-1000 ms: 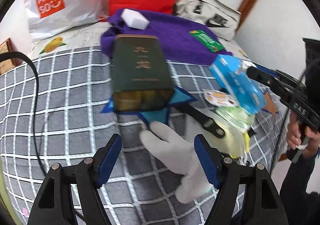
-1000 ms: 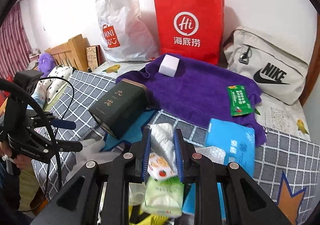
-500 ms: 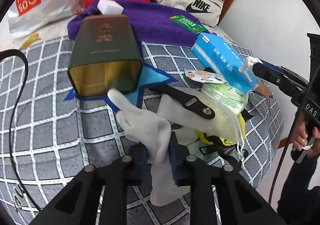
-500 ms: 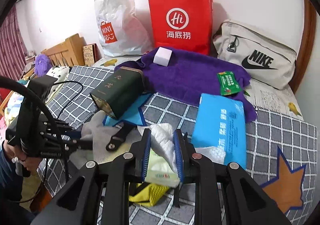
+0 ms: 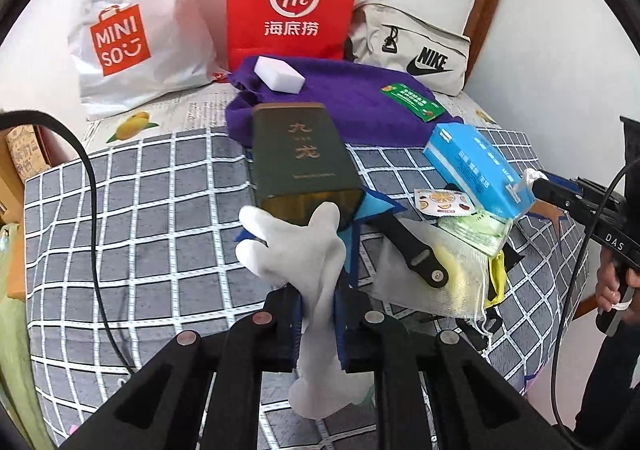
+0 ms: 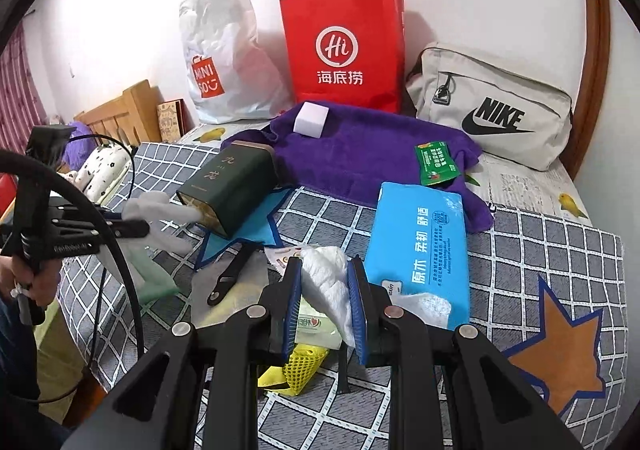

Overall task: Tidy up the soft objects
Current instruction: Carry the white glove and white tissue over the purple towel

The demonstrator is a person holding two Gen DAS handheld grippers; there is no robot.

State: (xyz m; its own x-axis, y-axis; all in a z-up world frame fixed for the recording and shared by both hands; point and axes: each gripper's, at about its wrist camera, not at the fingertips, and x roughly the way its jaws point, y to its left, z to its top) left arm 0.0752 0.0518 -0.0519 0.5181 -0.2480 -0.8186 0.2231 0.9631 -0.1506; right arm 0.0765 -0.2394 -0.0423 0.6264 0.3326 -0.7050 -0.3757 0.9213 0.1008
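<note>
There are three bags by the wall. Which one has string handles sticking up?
The red paper bag in the middle. Thin white handles loop above its top; the white plastic bag and the beige Nike bag show none.

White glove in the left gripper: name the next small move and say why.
Probably lift it a little higher. The left gripper is closing on the white glove, whose fingers stand beside the mouth of the dark green tin while its cuff hangs below the jaws, so raising clears both.

A white glove (image 5: 304,250) and a dark green tin (image 5: 300,158) lie over a grey bedspread (image 5: 140,218) checked in white. Behind them are a purple towel (image 5: 348,106), a blue tissue pack (image 6: 420,250) and a red paper bag (image 6: 344,50).
</note>
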